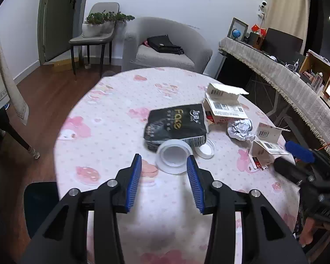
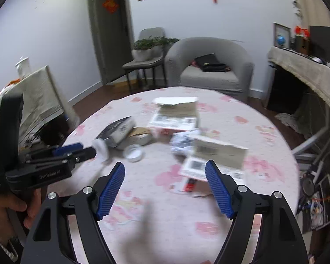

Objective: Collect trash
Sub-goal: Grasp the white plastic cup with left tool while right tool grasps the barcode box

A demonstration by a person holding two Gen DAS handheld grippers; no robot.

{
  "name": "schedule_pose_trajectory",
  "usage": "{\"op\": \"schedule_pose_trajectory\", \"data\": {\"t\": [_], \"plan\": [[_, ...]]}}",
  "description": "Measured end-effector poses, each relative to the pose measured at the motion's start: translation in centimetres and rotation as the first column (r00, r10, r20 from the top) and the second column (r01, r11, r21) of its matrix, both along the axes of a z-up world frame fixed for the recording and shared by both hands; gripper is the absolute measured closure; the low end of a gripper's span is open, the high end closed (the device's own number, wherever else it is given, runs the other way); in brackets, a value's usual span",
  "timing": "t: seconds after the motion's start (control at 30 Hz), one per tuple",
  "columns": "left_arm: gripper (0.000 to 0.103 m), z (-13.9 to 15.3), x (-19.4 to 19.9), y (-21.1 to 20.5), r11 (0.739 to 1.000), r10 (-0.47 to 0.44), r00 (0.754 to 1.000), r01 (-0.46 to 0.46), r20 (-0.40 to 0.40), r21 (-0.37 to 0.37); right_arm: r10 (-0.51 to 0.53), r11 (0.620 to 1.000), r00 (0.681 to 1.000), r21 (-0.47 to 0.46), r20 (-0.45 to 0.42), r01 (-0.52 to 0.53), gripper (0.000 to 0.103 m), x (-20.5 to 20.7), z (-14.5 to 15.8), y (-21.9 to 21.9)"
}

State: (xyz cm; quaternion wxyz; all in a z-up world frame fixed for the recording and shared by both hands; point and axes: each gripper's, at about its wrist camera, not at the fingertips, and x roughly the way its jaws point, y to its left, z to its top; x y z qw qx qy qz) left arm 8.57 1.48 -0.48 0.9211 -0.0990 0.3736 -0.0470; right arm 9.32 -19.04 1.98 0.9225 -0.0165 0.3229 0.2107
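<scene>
On the round table with a pink patterned cloth lies the trash. A clear plastic cup lies on its side just past the tips of my left gripper, which is open; its right fingertip overlaps the cup's rim. Behind the cup are a black tissue pack, a clear lid, torn white boxes and a crumpled foil ball. My right gripper is open and empty above the cloth, with a torn white box just beyond its right finger.
A grey armchair with a black bag stands behind the table. Left of it is a chair with potted plants. A cloth-covered desk runs along the right. A covered chair stands at the left on the wooden floor.
</scene>
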Motion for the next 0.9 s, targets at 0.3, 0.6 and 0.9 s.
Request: {"op": "schedule_pose_trajectory", "data": {"t": [0.3, 0.6, 0.9], "plan": [[0.055, -0.9, 1.3, -1.7, 1.000, 0.008, 1.000, -0.008, -0.012, 0.010, -0.066, 0.997, 0.998, 0.034, -0.021, 0.067, 0.017, 0.7, -0.6, -3.5], [0.063, -0.9, 1.7, -1.5, 0.997, 0.063, 0.998, -0.062, -0.012, 0.037, -0.073, 0.997, 0.997, 0.031, -0.040, 0.074, 0.014, 1.1, -1.4, -4.1], [0.090, -1.0, 1.6, -1.4, 0.998, 0.054, 0.998, -0.053, -0.016, 0.041, -0.089, 0.996, 0.994, 0.025, -0.063, 0.091, 0.014, 1.8, -2.2, -3.7]]}}
